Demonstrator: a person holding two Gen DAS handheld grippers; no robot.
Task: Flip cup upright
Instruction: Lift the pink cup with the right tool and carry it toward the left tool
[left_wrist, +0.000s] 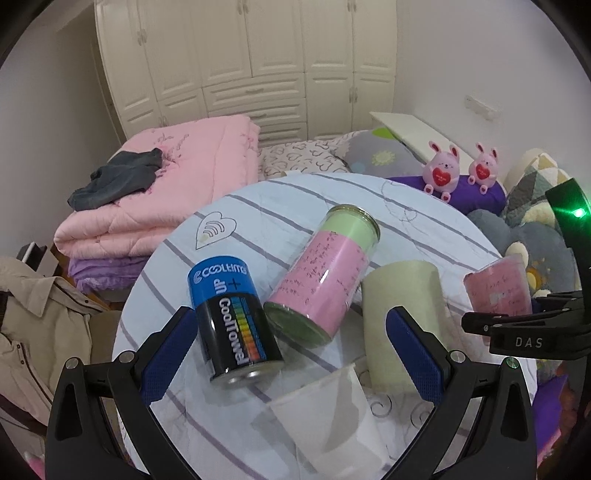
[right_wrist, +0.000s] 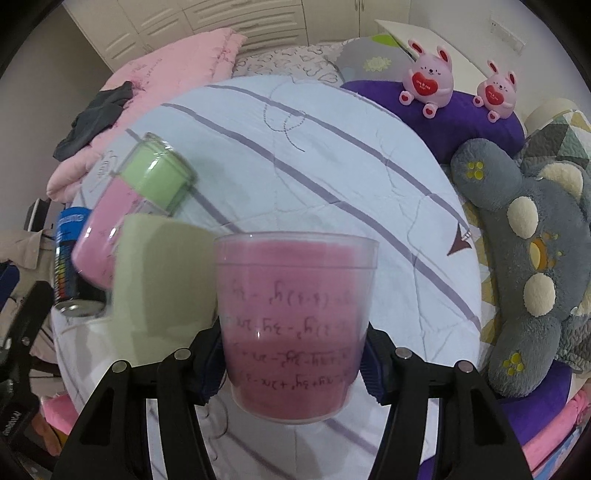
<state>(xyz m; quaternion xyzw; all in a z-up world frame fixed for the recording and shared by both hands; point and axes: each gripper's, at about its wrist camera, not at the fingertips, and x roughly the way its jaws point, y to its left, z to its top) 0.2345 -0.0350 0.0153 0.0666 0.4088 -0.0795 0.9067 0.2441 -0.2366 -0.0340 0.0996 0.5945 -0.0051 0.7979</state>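
My right gripper is shut on a clear plastic cup lined with pink handwritten paper. It holds the cup above the striped cloth, wide rim up and slightly away. The cup and gripper also show at the right in the left wrist view. My left gripper is open and empty, its blue pads wide apart. Between and below them a clear plastic cup lies on its side. A pale green cup stands mouth down just inside the right pad.
On the round table with a striped cloth lie a blue and black CoolTowel can and a pink and green jar, both on their sides. Pink quilt, plush rabbits, a grey plush toy surround the table.
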